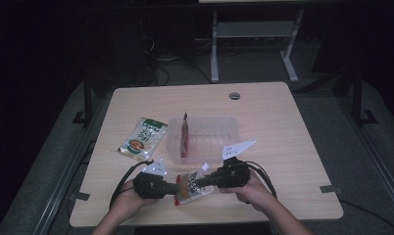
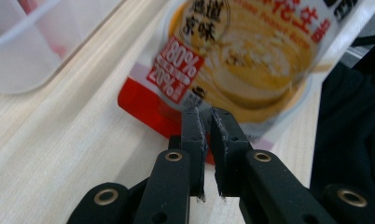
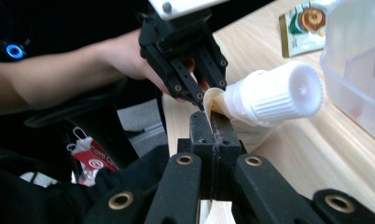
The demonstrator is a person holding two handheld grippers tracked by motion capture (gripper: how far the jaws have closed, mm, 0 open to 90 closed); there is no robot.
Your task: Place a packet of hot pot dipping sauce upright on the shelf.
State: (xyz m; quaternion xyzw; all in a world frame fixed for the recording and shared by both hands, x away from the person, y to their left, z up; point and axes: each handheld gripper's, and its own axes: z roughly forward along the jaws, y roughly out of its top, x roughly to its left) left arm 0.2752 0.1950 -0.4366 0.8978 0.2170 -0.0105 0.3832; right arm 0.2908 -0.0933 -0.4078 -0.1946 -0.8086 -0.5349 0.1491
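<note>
Spouted pouch [image 1: 191, 187] at the desk's [image 1: 283, 147] 6 o'clock edge: my left tool [image 1: 173, 188] and right tool [image 1: 201, 182] pinch opposite edges; soft, slippery film, best gripped along seams

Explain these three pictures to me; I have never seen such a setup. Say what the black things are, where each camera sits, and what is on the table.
No robot here: a person holds a two-jawed black tool in each hand. The high view looks down on a wooden table from above. There the left tool and right tool meet at a spouted food pouch by the near edge. The other two pictures come from cameras riding on the tools. The left one shows its jaws nipping the pouch's bottom edge; the right one shows its jaws shut on the pouch beside the white screw cap. Also on the table: a clear plastic bin holding a red packet, and a green packet to its left.
</note>
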